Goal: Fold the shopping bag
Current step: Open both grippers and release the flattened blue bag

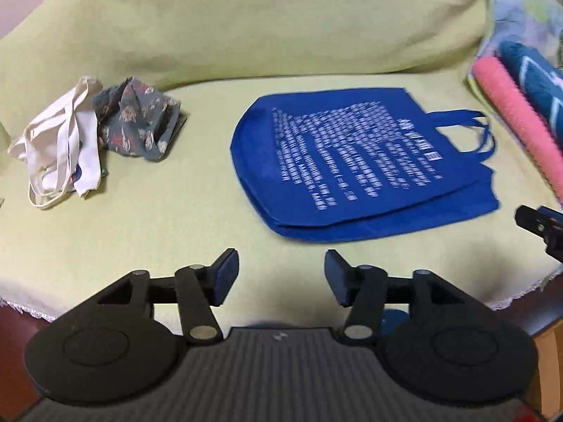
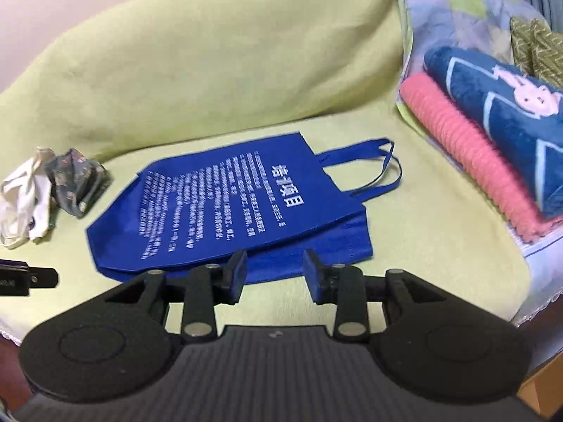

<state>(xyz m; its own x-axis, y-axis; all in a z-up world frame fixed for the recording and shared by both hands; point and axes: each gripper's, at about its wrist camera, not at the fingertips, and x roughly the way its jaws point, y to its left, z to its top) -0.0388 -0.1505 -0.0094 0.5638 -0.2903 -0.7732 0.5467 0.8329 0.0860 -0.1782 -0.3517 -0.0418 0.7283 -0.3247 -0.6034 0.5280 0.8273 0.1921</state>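
A blue shopping bag (image 1: 352,161) with white print lies flat on the green sofa cover (image 1: 158,218), its handles (image 1: 471,130) pointing right. One layer is folded over another along its near edge. My left gripper (image 1: 281,274) hovers in front of the bag's near left corner, open, with nothing between its fingers. Part of the right gripper shows at the right edge of the left wrist view. In the right wrist view the bag (image 2: 218,207) sits just beyond my right gripper (image 2: 274,270), whose blue pads stand apart above the bag's near edge with nothing held.
A white tote (image 1: 59,147) and a crumpled floral cloth bag (image 1: 140,119) lie at the left. Folded pink (image 2: 464,154) and blue (image 2: 510,119) towels are stacked on the right. The sofa back (image 1: 264,17) rises behind; the cover's lace edge (image 1: 21,307) marks the front.
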